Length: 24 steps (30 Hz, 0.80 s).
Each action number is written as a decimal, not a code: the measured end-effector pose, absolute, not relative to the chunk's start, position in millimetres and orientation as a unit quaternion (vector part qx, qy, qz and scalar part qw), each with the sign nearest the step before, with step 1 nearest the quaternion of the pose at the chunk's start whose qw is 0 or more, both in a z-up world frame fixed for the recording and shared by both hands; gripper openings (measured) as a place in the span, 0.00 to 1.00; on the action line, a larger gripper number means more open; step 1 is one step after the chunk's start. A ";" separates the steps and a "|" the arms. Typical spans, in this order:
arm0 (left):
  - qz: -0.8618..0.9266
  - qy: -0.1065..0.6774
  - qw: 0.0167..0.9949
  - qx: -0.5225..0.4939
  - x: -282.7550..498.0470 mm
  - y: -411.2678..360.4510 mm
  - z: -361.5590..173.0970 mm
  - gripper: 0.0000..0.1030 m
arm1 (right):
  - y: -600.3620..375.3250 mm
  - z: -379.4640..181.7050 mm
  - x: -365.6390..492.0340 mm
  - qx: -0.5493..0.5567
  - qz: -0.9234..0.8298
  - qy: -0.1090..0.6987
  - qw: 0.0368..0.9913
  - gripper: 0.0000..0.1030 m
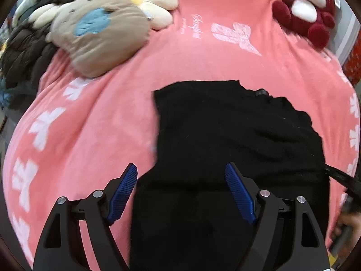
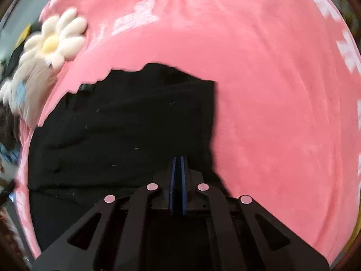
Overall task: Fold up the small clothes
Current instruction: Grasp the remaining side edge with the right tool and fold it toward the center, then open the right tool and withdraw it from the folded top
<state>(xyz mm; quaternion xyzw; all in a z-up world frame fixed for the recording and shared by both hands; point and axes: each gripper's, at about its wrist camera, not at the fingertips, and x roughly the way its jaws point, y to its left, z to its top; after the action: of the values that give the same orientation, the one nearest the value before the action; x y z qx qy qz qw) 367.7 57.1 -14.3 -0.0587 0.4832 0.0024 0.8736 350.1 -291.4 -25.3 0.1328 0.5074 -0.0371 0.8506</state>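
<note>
The pink blanket (image 1: 203, 52) covers the whole bed, and the black garment (image 1: 225, 135) lies on it near the front edge, in front of both cameras. The garment looks already folded at least once (its left side makes a straight edge, but the far edge is uneven), so I judge that more folding is left. The left hand-held gripper (image 1: 180, 192) stands spread wide above the cloth, pinching nothing. The right hand-held gripper (image 2: 178, 164) is pressed together over the garment; whether cloth is between the pads I cannot tell.
</note>
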 end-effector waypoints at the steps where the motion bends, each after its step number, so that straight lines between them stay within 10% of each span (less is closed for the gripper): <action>1: 0.015 0.490 0.870 -0.046 374.3 53.2 -21.1 0.76 | -287.9 -13.5 346.0 0.128 -0.030 0.492 0.861 0.09; 11: 0.044 0.523 0.845 -0.100 375.8 74.2 -42.7 0.84 | -323.3 -1.4 304.8 0.145 -0.025 0.488 0.861 0.13; 14: 0.025 0.518 0.848 -0.105 337.6 81.6 -31.8 0.84 | -327.5 5.1 262.1 0.148 -0.024 0.494 0.857 0.34; 24: 0.030 0.567 0.813 -0.129 167.9 104.4 -42.8 0.84 | -320.5 -19.9 106.4 0.145 -0.033 0.568 0.810 0.54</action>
<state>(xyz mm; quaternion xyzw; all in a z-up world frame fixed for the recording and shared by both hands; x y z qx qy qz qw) 167.9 104.4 -42.8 -0.1289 0.5669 0.0297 0.8131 106.4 -320.5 -19.9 0.1450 0.5677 -0.0335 0.8097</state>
